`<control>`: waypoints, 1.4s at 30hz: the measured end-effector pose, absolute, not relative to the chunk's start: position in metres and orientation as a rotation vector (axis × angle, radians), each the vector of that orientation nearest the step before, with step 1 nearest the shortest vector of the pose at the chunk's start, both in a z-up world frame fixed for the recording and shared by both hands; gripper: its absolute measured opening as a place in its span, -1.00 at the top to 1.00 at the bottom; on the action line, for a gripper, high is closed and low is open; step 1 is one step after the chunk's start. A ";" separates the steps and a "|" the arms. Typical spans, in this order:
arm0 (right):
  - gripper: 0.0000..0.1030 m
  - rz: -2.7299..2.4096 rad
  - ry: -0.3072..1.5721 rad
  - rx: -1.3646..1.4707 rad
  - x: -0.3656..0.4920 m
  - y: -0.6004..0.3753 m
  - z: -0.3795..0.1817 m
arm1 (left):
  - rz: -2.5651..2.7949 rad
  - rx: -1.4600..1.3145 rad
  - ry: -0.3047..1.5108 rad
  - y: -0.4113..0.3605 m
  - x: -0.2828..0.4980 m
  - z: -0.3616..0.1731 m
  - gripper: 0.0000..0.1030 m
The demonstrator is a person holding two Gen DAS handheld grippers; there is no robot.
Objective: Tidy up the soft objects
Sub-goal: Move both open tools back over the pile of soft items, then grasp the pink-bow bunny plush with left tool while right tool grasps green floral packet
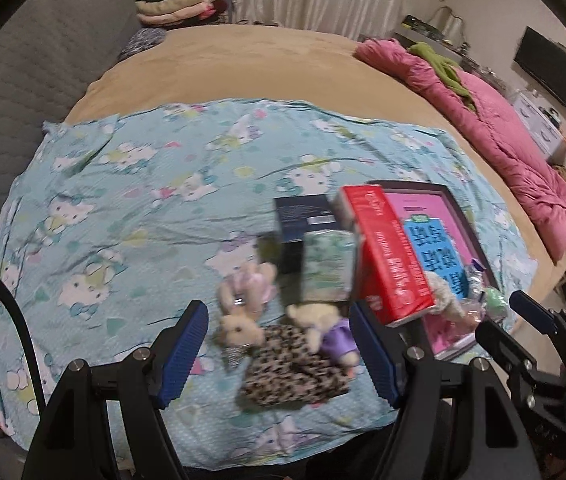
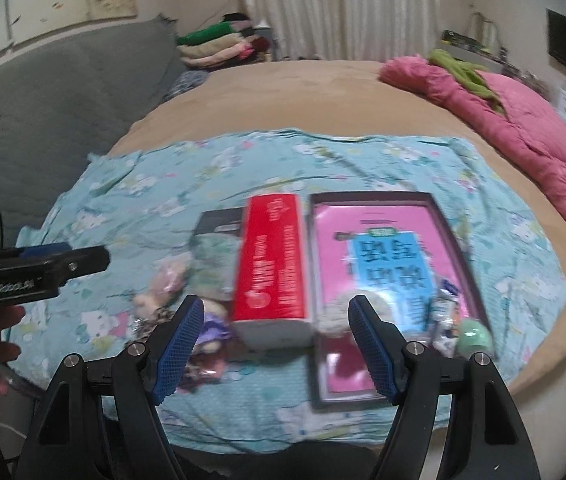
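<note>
Small plush rabbits lie on a blue cartoon-print cloth point(image 1: 123, 208): a pink-eared one point(image 1: 247, 284), a beige one in a leopard-print dress point(image 1: 243, 330) and one in purple point(image 1: 333, 336). My left gripper point(image 1: 279, 352) is open and empty above them, fingers either side. My right gripper point(image 2: 277, 350) is open and empty above the near end of a red box point(image 2: 273, 260). A shallow tray point(image 2: 447, 240) with a pink and blue sheet holds a white fluffy toy point(image 2: 337, 314) and a green soft ball point(image 2: 475, 336).
A dark box point(image 1: 303, 216) and a green-patterned pack point(image 1: 329, 266) stand beside the red box point(image 1: 391, 256). The cloth lies on a tan bed point(image 1: 243, 64). A pink quilt point(image 1: 495, 132) lies at right, a grey sofa point(image 1: 43, 64) at left, folded laundry point(image 1: 175, 4) behind.
</note>
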State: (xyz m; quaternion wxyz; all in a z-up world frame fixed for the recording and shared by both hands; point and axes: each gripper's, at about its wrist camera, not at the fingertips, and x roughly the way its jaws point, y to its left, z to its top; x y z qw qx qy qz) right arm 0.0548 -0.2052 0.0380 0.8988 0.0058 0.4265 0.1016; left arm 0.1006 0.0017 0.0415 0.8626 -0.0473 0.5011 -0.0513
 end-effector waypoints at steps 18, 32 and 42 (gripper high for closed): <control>-0.48 0.313 0.984 -0.136 0.130 -0.126 -0.001 | -0.082 -0.215 1.204 0.056 0.115 -0.046 -0.41; -0.48 0.464 1.046 -0.571 0.193 -0.071 -0.055 | -0.133 -0.277 1.280 0.049 0.145 -0.096 -0.41; 0.58 0.514 1.049 -0.632 0.193 -0.071 -0.068 | -0.134 -0.286 1.295 0.043 0.161 -0.109 -0.41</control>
